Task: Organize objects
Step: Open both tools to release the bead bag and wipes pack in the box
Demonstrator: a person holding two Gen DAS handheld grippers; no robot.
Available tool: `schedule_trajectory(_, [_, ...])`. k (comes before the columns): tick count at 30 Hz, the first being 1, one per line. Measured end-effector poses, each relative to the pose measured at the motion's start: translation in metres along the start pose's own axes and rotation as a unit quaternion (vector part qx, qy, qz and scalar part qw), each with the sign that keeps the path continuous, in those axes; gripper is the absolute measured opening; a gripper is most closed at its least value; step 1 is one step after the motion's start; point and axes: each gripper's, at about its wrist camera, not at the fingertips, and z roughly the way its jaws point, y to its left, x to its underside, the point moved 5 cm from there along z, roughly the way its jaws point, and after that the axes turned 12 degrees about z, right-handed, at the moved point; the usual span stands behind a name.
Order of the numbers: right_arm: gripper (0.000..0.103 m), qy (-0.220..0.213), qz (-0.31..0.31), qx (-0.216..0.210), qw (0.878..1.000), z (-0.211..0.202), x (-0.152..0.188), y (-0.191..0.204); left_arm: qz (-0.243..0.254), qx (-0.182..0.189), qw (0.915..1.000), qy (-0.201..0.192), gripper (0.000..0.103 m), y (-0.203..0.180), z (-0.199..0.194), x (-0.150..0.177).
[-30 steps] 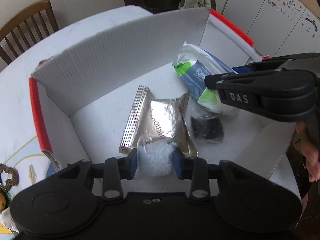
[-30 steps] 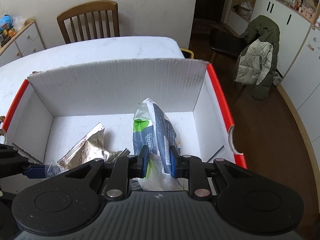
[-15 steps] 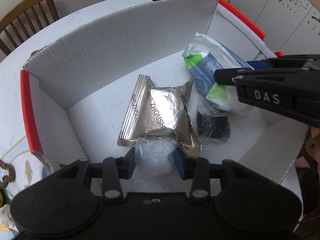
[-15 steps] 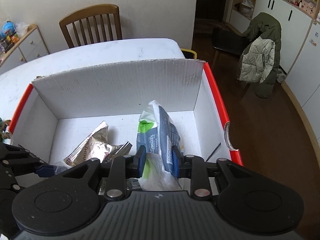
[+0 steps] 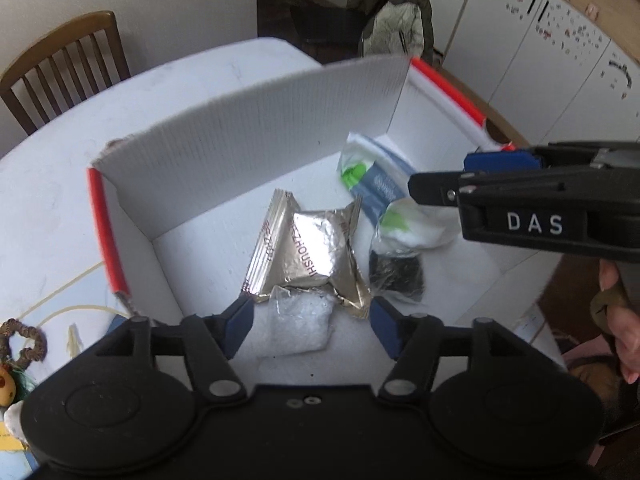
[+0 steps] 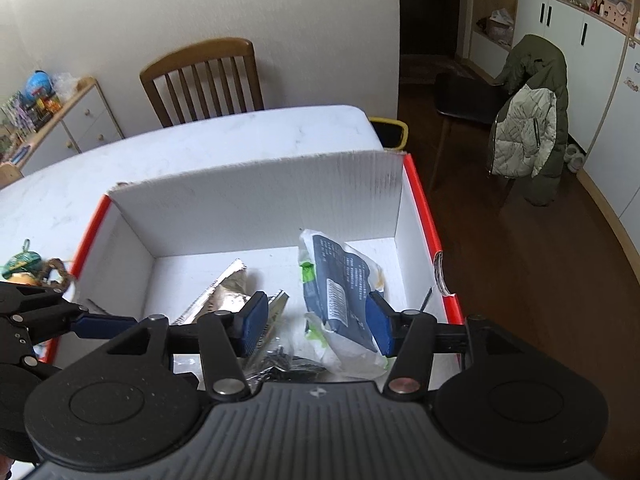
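In the white cardboard box (image 5: 248, 128), the blue-green packet (image 6: 340, 292) lies lengthwise near-to-far at right, between the right gripper's (image 6: 318, 324) opening jaws, untouched. The left gripper (image 5: 310, 326) is opening around the clear bag (image 5: 298, 326).

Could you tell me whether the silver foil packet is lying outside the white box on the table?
No, the silver foil packet lies on the floor of the white box, between its walls.

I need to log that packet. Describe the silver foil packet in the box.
The silver foil packet is a crinkled, shiny, puffed pouch with ribbed sealed ends and red lettering along it. It lies flat on the floor of the white box, near the middle. Its near edge overlaps a clear bag of white granules, and a clear bag with dark contents lies against its right side. Neither gripper touches it.
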Motion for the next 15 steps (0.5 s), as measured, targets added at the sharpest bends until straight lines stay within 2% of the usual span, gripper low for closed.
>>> schedule_trajectory(11, [0.054, -0.011, -0.003, -0.036, 0.999, -0.038, 0.005, 0.013, -0.026, -0.007, 0.9981, -0.055, 0.070, 0.000, -0.039, 0.004])
schedule_trajectory(15, [0.061, -0.022, -0.008, -0.049, 0.999, -0.053, 0.009, 0.024, -0.035, -0.012, 0.9965, -0.075, 0.073, 0.005, -0.059, 0.010])
